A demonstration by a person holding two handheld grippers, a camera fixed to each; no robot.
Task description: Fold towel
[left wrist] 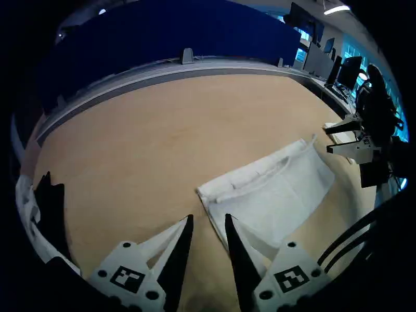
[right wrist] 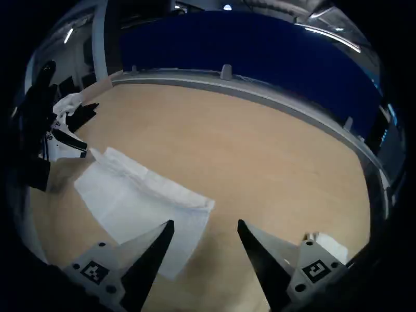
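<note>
Your left gripper [left wrist: 207,221], fingers narrowly parted, and right gripper [right wrist: 204,224], fingers wide, hover empty over the folded white cloth towel [left wrist: 270,192] on the light wooden surface [left wrist: 145,145]; fingers hide its near edge.

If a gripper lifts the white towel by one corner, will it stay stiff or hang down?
Probably it hangs: the towel lies flat with soft creases, so it looks floppy. It seems thin, so likely light. On the smooth table a push may bunch it rather than move it whole.
</note>
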